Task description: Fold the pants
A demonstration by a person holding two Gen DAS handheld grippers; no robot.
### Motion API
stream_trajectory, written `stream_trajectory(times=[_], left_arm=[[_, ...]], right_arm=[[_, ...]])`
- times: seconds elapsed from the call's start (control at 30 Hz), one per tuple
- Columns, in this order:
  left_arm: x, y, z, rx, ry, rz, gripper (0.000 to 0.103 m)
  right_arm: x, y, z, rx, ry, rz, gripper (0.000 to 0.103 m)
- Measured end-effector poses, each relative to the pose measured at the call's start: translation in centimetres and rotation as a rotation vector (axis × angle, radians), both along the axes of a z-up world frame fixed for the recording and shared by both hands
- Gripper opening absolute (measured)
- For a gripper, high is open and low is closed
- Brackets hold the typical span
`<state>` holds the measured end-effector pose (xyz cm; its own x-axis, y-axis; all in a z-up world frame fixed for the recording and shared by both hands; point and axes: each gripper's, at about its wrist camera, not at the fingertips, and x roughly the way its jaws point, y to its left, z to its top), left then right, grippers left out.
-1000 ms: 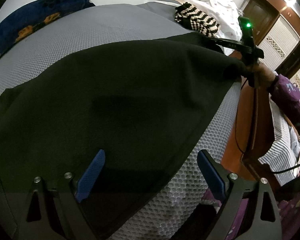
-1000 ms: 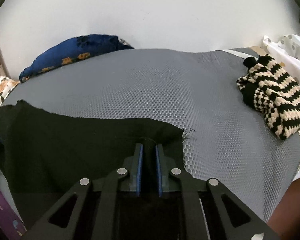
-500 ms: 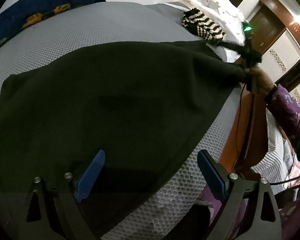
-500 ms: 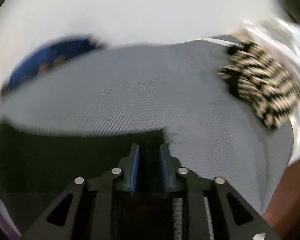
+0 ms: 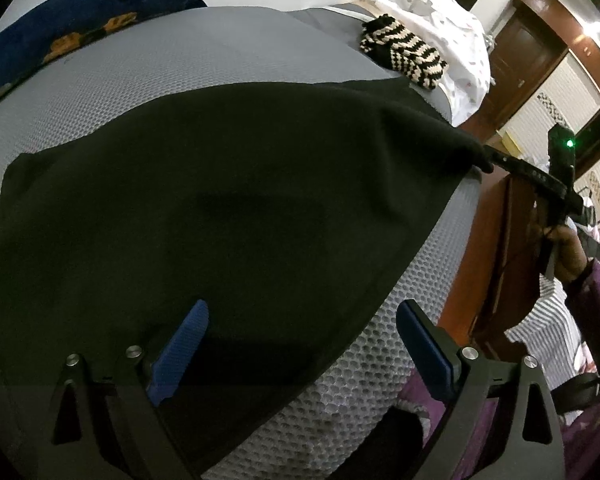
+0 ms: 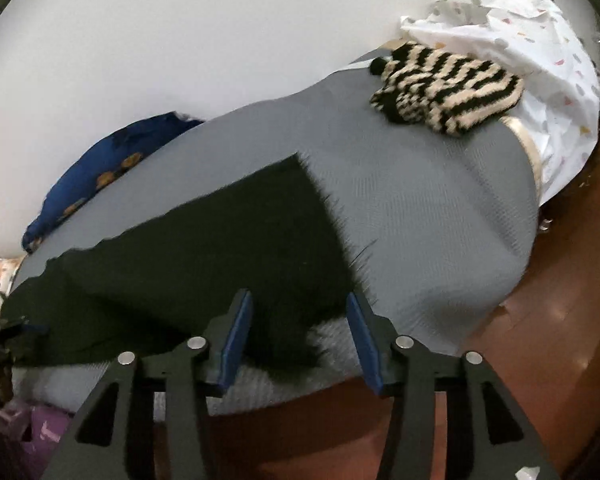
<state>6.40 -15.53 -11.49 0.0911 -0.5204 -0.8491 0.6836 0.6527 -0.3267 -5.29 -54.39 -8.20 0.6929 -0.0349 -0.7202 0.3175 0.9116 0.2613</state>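
Left wrist view: left tool [image 5: 302, 346], jaws spread wide, hovers over black pants [image 5: 220, 208] spread on the grey bed [image 5: 172, 64]. Beyond: striped knit [image 5: 404, 54], white cloth [image 5: 440, 20], blue pillow [image 5: 72, 24]. Right tool [image 6: 296, 334], jaws parted, holds nothing above the pants' frayed hem.

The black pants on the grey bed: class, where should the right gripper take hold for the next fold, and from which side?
Probably the frayed hem corner of the black pants nearest the right gripper. That corner lies flat by the near edge of the grey bed, and the open fingers already straddle it. Come in low from the bed's near side, sliding one finger under the fabric.
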Motion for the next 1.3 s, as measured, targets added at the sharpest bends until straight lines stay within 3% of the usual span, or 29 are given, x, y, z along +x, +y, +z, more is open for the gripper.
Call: stream_trajectory(times=[0.03, 0.07, 0.17, 0.2, 0.23, 0.27, 0.3, 0.4, 0.67, 0.77, 0.8, 0.83, 0.87, 0.93, 1.13, 1.3], left_arm=[[0.0, 0.0, 0.0, 0.001, 0.001, -0.002, 0.095], [0.0, 0.0, 0.0, 0.001, 0.003, -0.003, 0.095], [0.1, 0.1, 0.0, -0.006, 0.008, 0.003, 0.095], [0.0, 0.0, 0.0, -0.007, 0.007, 0.006, 0.095], [0.0, 0.0, 0.0, -0.008, 0.006, 0.007, 0.095], [0.0, 0.0, 0.0, -0.008, 0.003, 0.008, 0.095], [-0.1, 0.0, 0.0, -0.006, 0.000, 0.007, 0.095], [-0.1, 0.0, 0.0, -0.004, -0.003, 0.004, 0.095], [0.1, 0.2, 0.0, -0.016, 0.005, 0.005, 0.095], [0.0, 0.1, 0.0, -0.012, 0.002, 0.007, 0.095], [0.0, 0.0, 0.0, -0.008, -0.001, 0.005, 0.095], [0.0, 0.0, 0.0, -0.008, -0.001, 0.005, 0.095], [0.0, 0.0, 0.0, -0.006, -0.001, 0.005, 0.095], [0.1, -0.1, 0.1, -0.008, 0.003, 0.007, 0.095], [0.2, 0.1, 0.0, -0.030, 0.007, -0.001, 0.098], [0.0, -0.5, -0.1, -0.004, -0.010, -0.027, 0.101]], right_arm=[[0.0, 0.1, -0.2, 0.004, -0.010, 0.000, 0.065], [0.0, 0.3, -0.4, -0.001, -0.016, -0.006, 0.069], [0.1, 0.4, -0.6, 0.026, -0.038, 0.017, 0.072], [0.1, 0.5, -0.6, 0.069, -0.050, 0.048, 0.063], [0.5, 0.5, -0.6, 0.145, -0.050, 0.107, 0.033], [1.0, 0.7, -0.5, 0.144, -0.031, 0.124, 0.016], [1.3, 1.0, -0.3, 0.119, -0.013, 0.134, 0.007], [1.9, 1.0, 1.3, 0.127, -0.045, 0.151, 0.007], [7.7, -3.7, 5.5, 0.381, -0.182, 0.045, 0.006], [11.1, -6.1, 5.6, 0.388, -0.167, -0.048, 0.011], [12.5, -6.9, 5.1, 0.405, -0.155, -0.049, 0.025], [13.7, -7.6, 4.5, 0.398, -0.119, -0.050, 0.055], [14.3, -7.8, 4.2, 0.362, -0.084, -0.061, 0.059], [13.8, -7.7, 3.5, 0.263, -0.059, -0.095, 0.056], [4.9, -4.2, 1.1, 0.322, -0.099, -0.023, 0.054], [2.2, 0.7, -1.2, 0.201, -0.044, 0.041, 0.054]])
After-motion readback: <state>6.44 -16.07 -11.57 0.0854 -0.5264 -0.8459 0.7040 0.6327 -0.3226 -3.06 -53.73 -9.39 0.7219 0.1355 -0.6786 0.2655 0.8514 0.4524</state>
